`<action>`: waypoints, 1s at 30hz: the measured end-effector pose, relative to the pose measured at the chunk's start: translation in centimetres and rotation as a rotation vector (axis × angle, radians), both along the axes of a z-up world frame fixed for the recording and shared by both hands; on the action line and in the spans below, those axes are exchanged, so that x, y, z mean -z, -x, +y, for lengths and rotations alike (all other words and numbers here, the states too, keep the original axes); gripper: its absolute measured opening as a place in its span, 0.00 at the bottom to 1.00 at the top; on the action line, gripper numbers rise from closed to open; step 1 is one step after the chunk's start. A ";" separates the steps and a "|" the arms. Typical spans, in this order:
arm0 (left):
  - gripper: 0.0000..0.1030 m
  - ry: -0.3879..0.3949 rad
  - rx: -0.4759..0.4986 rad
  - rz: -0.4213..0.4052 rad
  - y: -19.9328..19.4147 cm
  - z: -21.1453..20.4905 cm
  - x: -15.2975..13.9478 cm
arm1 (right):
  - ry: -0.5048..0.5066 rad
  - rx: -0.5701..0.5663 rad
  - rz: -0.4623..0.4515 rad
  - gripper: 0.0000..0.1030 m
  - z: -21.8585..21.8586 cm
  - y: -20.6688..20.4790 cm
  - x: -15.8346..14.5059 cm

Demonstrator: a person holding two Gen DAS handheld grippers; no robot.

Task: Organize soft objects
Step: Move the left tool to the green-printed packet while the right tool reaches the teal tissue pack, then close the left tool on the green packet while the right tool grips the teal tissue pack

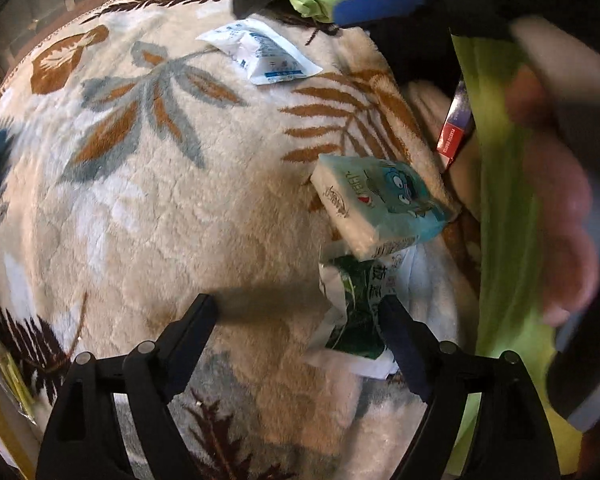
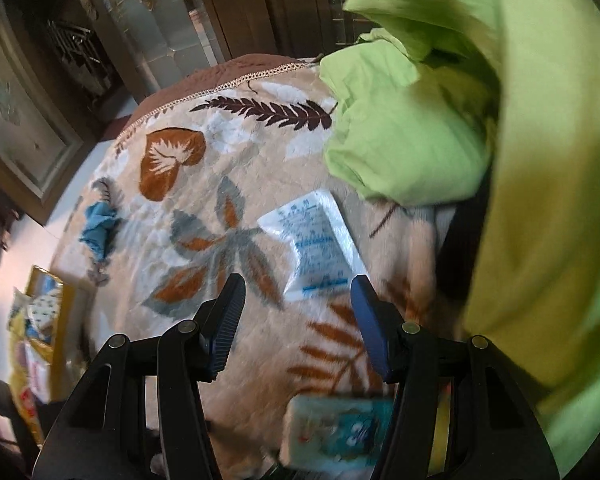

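Tissue pack with the blue cartoon print is seen lying flat on the leaf-patterned blanket, long axis running diagonally from upper left to lower right in the left wrist view. One end is overlapping a green-and-white packet just below it. A white sachet with blue print is laid further up the blanket, well apart from the tissue pack, long axis also slanted.

The left gripper is held spread wide over the blanket, nothing between the fingers, right finger touching or just over the green-and-white packet (can't be told which). The right gripper is also spread wide and empty, with the sachet seen just past its tips.

Only the right wrist view shows the bunched lime-green cloth properly, plus a small blue cloth near the blanket's left edge and a yellow box off the bed. The tissue pack is only a blur there, low between the fingers. A red-and-purple carton is caught only in the left view.
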State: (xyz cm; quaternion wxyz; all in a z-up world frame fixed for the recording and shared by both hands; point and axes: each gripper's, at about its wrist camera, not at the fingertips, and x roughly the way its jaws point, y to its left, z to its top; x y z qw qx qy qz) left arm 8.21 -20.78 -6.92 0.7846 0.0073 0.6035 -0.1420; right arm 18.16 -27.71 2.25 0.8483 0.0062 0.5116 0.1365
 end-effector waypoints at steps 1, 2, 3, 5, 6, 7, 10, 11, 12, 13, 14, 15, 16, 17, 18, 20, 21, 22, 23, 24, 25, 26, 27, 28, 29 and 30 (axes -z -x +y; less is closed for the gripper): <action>0.84 0.002 -0.006 0.004 0.0 0.0 0.1 | 0.003 -0.010 -0.012 0.54 0.1 -0.1 0.2; 0.85 0.001 -0.012 0.014 -0.1 -0.1 0.3 | 0.005 -0.021 -0.019 0.54 0.2 -0.4 0.4; 0.86 -0.001 -0.014 0.018 -0.2 -0.1 0.4 | 0.005 -0.027 -0.022 0.54 0.2 -0.6 0.6; 0.86 -0.013 -0.021 0.027 -0.3 -0.3 0.6 | 0.015 -0.040 -0.032 0.54 0.1 -1.0 1.1; 0.86 -0.019 -0.024 0.030 -0.3 -0.4 0.7 | 0.014 -0.048 -0.037 0.54 0.2 -1.2 1.2; 0.86 -0.024 -0.026 0.035 -0.3 -0.7 0.9 | 0.012 -0.064 -0.042 0.54 0.2 -1.3 1.4; 0.86 -0.041 -0.024 0.053 -0.7 -0.7 1.2 | -0.008 -0.116 -0.037 0.54 0.5 -1.7 2.0; 0.86 -0.052 -0.024 0.060 -1.0 -1.0 1.4 | -0.026 -0.131 -0.024 0.54 0.5 -1.9 2.2; 0.86 -0.059 -0.022 0.067 -1.3 -1.2 1.5 | -0.039 -0.142 -0.013 0.54 0.5 -1.9 2.4; 0.86 -0.053 -0.027 0.066 -1.4 -1.0 1.4 | -0.052 -0.150 -0.007 0.54 0.5 -2.0 2.5; 0.86 -0.043 -0.036 0.066 -1.5 -0.8 1.2 | -0.057 -0.156 -0.002 0.54 0.5 -2.0 2.7; 0.86 -0.040 -0.038 0.073 -1.5 -0.3 1.1 | -0.030 -0.155 0.000 0.54 0.3 -2.0 2.8; 0.85 -0.039 -0.037 0.077 -1.4 -0.2 1.2 | -0.007 -0.156 0.006 0.54 0.2 -2.0 3.1; 0.85 -0.041 -0.034 0.072 -1.4 -0.3 1.2 | 0.002 -0.159 0.018 0.54 0.0 -2.0 3.4; 0.85 -0.046 -0.031 0.068 -1.3 -0.2 1.3 | 0.005 -0.159 0.033 0.54 -0.3 -2.0 3.7; 0.85 -0.055 -0.026 0.052 -1.2 -0.2 1.3 | 0.027 -0.151 0.049 0.54 -0.8 -2.0 4.1; 0.85 -0.052 -0.027 0.051 -1.1 -0.2 1.4 | 0.023 -0.146 0.065 0.54 -1.1 -2.0 4.2; 0.85 -0.050 -0.028 0.052 -1.2 -0.1 1.4 | 0.026 -0.136 0.071 0.54 -1.4 -2.0 4.3; 0.85 -0.051 -0.026 0.053 -1.1 -0.1 1.5 | 0.036 -0.125 0.072 0.54 -1.8 -2.0 4.2; 0.85 -0.055 -0.021 0.053 -1.1 -0.2 1.5 | 0.049 -0.109 0.077 0.54 -2.2 -2.0 4.1; 0.85 -0.058 -0.015 0.055 -0.8 -0.3 1.5 | 0.047 -0.093 0.091 0.54 -2.6 -1.9 4.0; 0.85 -0.058 -0.011 0.057 -0.9 -0.3 1.5 | 0.024 -0.082 0.114 0.54 -2.9 -1.7 3.9; 0.85 -0.054 -0.013 0.057 -0.8 -0.3 1.5 | -0.003 -0.074 0.154 0.54 -3.2 -1.3 3.7; 0.85 -0.049 -0.011 0.058 -0.6 -0.4 1.4 | -0.024 -0.076 0.197 0.54 -3.3 -0.9 3.6; 0.85 -0.041 -0.005 0.059 -0.6 -0.3 1.4 | -0.039 -0.077 0.237 0.54 -3.4 -0.2 3.4; 0.85 -0.038 -0.002 0.061 -0.4 -0.3 1.2 | -0.033 -0.081 0.274 0.54 -3.4 0.3 3.5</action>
